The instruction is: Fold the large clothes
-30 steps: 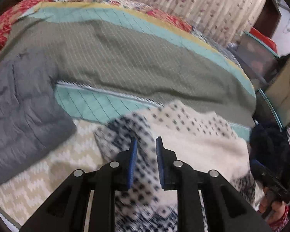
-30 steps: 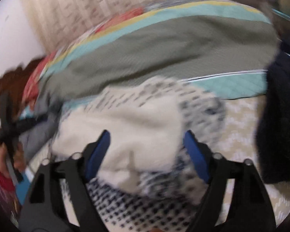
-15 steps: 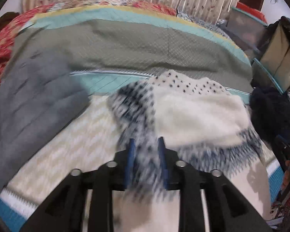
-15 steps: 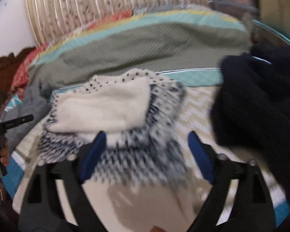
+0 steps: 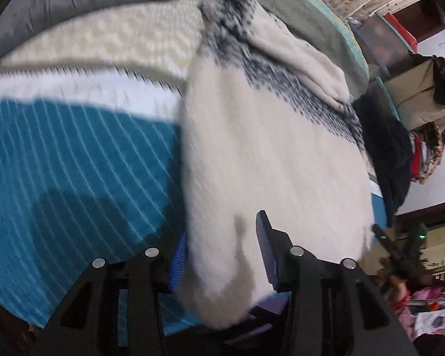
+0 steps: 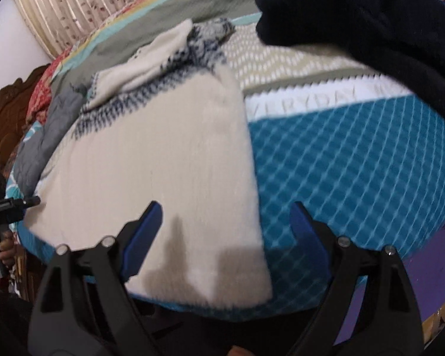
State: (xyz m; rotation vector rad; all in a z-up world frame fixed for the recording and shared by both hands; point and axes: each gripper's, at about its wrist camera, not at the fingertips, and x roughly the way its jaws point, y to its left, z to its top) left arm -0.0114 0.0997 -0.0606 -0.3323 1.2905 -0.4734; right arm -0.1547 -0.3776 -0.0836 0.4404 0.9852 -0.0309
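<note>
**Sweater hem at the near edge of the bed**

The cream sweater [image 6: 163, 160] with its dark patterned yoke lies lengthwise on the bed [image 6: 356, 160], hem at the near edge, a sleeve folded across the top. To fold it well, I judge I should take both hem corners evenly and carry them straight up toward the yoke, keeping the sides parallel so the fold lands square.

My left hand-held gripper [image 5: 219, 255] has its jaws partly closed around a bunch of the hem's left corner, fabric filling the gap. My right hand-held gripper [image 6: 225, 228] is spread wide and holds nothing, hovering over the hem's right corner. A dark garment [image 6: 370, 20] sits at the far right of the bed, a grey one [image 6: 47, 136] along the left.
</note>
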